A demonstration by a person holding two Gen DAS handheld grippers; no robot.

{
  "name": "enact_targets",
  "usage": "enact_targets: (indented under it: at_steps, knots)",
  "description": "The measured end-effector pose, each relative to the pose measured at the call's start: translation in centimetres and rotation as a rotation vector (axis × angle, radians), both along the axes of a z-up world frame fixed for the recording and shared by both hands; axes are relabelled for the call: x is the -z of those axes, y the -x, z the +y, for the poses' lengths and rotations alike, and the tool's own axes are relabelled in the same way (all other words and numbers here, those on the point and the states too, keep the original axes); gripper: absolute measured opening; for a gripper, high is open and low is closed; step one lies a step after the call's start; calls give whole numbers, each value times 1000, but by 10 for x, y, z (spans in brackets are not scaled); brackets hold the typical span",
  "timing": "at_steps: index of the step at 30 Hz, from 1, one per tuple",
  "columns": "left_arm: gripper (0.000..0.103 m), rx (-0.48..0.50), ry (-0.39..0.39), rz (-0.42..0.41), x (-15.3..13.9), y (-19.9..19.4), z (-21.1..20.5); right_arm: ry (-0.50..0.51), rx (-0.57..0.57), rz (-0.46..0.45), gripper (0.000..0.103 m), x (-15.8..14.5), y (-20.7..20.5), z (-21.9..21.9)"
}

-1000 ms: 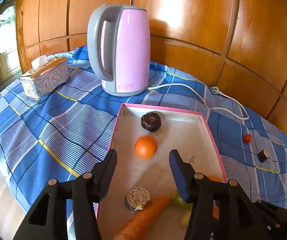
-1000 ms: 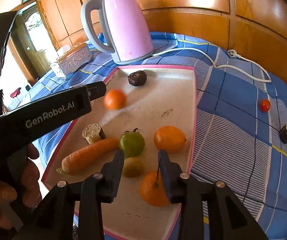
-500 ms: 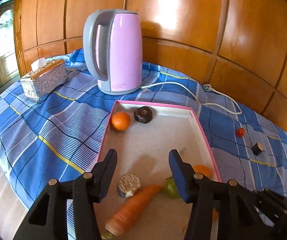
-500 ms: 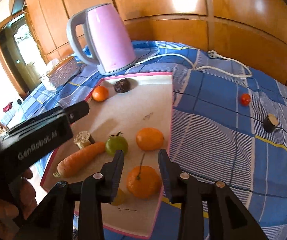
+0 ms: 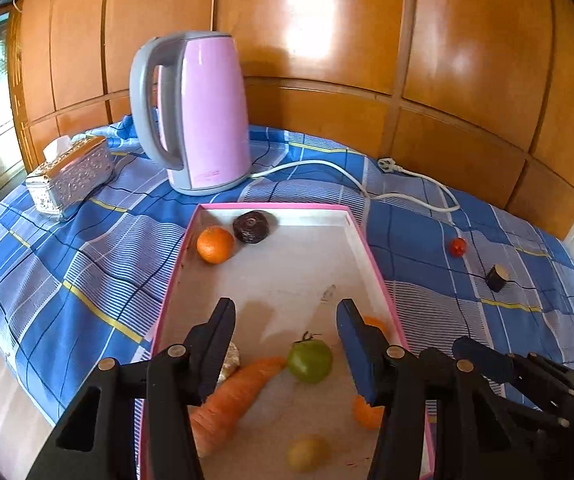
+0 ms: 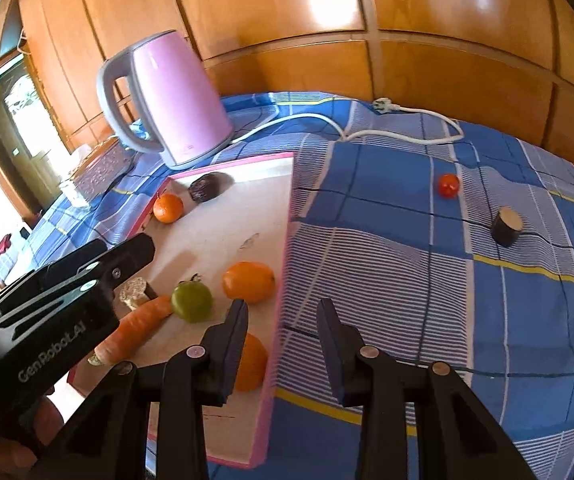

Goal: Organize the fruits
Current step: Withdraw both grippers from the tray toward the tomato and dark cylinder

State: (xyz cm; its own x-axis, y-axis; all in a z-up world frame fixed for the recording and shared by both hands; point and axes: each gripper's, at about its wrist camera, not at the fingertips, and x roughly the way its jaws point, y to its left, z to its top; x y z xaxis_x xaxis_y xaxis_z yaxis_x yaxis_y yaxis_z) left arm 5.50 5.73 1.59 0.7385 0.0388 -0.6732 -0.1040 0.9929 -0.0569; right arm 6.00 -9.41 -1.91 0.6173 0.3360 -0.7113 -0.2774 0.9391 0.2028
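A pink-rimmed tray [image 5: 371, 248] [image 6: 283, 240] on the blue checked cloth holds a small orange [image 5: 215, 245] [image 6: 168, 208] beside a dark round fruit [image 5: 251, 227] [image 6: 205, 188] in its far left corner. Nearer lie a green fruit [image 5: 310, 361] [image 6: 191, 301], a carrot [image 5: 231, 400] [image 6: 135, 330], a larger orange [image 6: 249, 281], another orange [image 6: 251, 366] and a yellowish fruit [image 5: 305, 454]. A small red tomato [image 5: 458, 246] [image 6: 448, 185] lies on the cloth, right of the tray. My left gripper [image 5: 285, 312] hangs open over the tray's near half, holding nothing. My right gripper [image 6: 283, 308] is open over the tray's right rim, also holding nothing.
A pink kettle [image 5: 203, 112] [image 6: 171, 100] stands behind the tray, its white cord [image 5: 351, 176] trailing right. A silver tissue box [image 5: 71, 176] sits at the far left. A dark stub [image 5: 497, 277] [image 6: 507, 226] lies near the tomato. Wooden panels close the back.
The small orange rolled from the tray's middle into the far left corner. Both grippers drew back from the tray, and the right one swung toward the tray's right rim.
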Motion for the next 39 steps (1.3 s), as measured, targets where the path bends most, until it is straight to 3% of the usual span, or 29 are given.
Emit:
enact_targets:
  at_steps: [28, 39]
  knots:
    - [51, 170, -29, 40, 10, -10, -71, 11, 176, 21, 36, 13, -5, -71]
    - [51, 215, -35, 72, 21, -18, -89, 16, 325, 71, 36, 32, -15, -126]
